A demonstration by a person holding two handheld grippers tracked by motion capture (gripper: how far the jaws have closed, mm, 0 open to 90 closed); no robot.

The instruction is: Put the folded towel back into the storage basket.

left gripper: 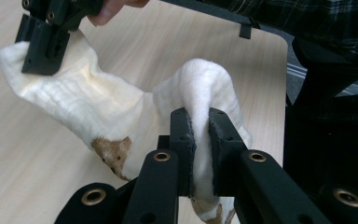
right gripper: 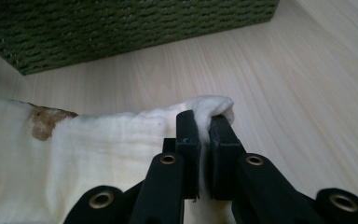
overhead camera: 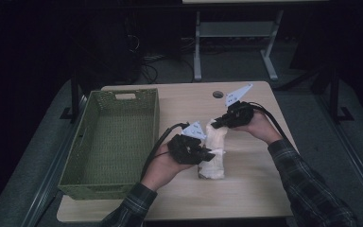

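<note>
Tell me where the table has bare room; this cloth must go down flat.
Bare wood lies along the near edge of the table and at the far side around the round hole. The green basket takes the left; the cloth crowds the middle.

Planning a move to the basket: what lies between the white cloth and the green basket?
Bare table between cloth and basket, seen in the high view.
</note>
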